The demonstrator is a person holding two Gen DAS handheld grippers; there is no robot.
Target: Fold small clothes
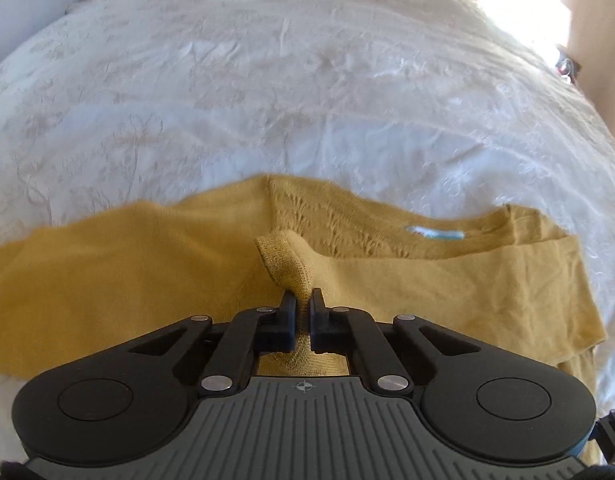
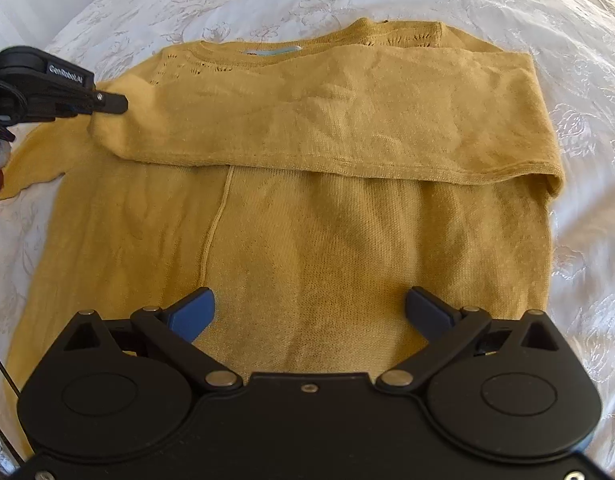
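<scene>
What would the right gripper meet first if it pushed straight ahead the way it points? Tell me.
Most likely the mustard sweater: the right gripper points down at its lower body panel, jaws wide open and empty, with nothing between it and the knit. The gap to the fabric is hard to judge.

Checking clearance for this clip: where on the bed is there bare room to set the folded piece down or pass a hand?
Free: the white bedspread beyond the yellow sweater collar, toward the headboard, and the strip along the sweater's right edge. Crowded: the sweater's left side, where the left gripper pinches a sleeve cuff, and its lower body under the open right gripper.
</scene>
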